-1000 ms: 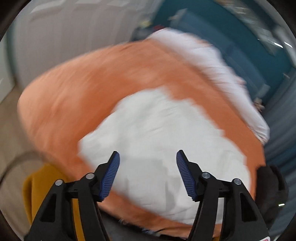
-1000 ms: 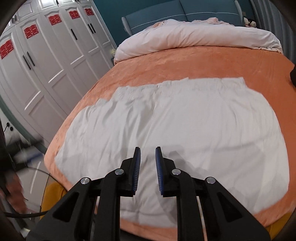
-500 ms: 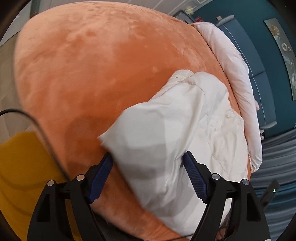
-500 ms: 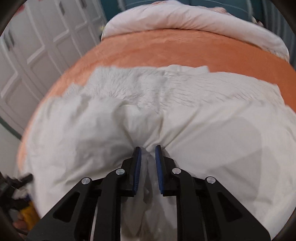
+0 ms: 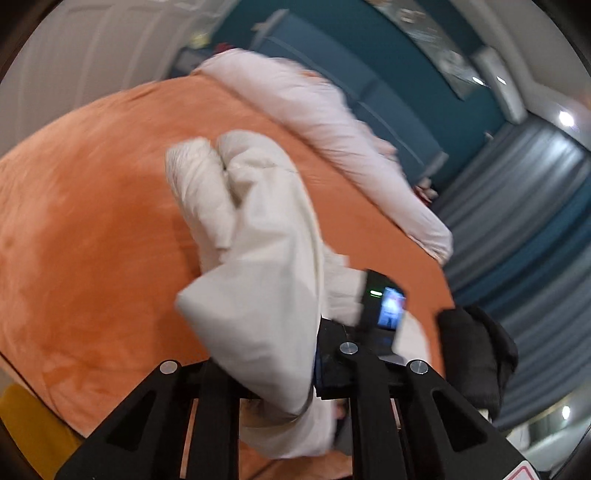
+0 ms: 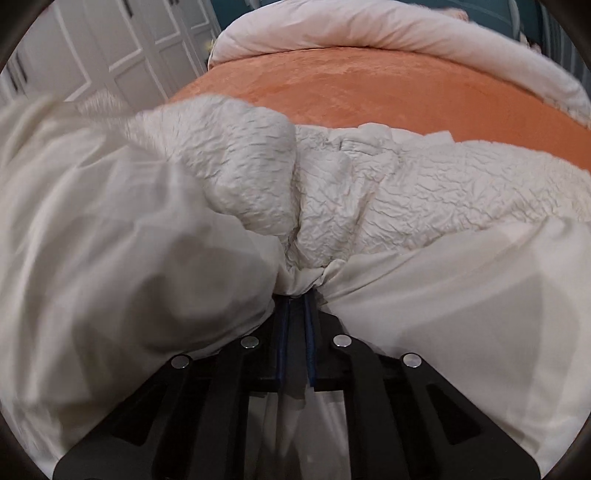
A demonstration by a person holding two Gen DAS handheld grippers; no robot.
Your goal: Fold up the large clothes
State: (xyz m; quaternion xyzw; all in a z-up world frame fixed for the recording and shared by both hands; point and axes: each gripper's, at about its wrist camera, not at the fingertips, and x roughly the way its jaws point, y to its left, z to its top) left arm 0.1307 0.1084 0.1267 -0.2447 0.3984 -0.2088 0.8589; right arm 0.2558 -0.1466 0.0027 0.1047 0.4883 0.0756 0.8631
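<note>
A large white garment point(image 6: 369, 192) with a crinkled band lies bunched on the orange bedspread point(image 6: 362, 85). My right gripper point(image 6: 295, 295) is shut on a gathered fold of it, cloth pulled up on both sides. In the left wrist view the same white garment point(image 5: 258, 266) hangs folded over and drapes across my left gripper point(image 5: 273, 365). It hides the fingertips, and the jaws look closed on the cloth. The other gripper's body with a small lit screen point(image 5: 388, 306) shows just right of the cloth.
A rolled white duvet point(image 6: 369, 33) lies along the far end of the bed, against a teal headboard point(image 5: 369, 99). White wardrobe doors point(image 6: 103, 51) stand to the left. A black item point(image 5: 476, 354) sits at the bed's right edge. Grey curtains point(image 5: 524, 206) hang beyond.
My left gripper has closed on the garment's edge and lifted it toward the right gripper. The garment went from spread flat to bunched and folded over. My right gripper stayed shut on its fold.
</note>
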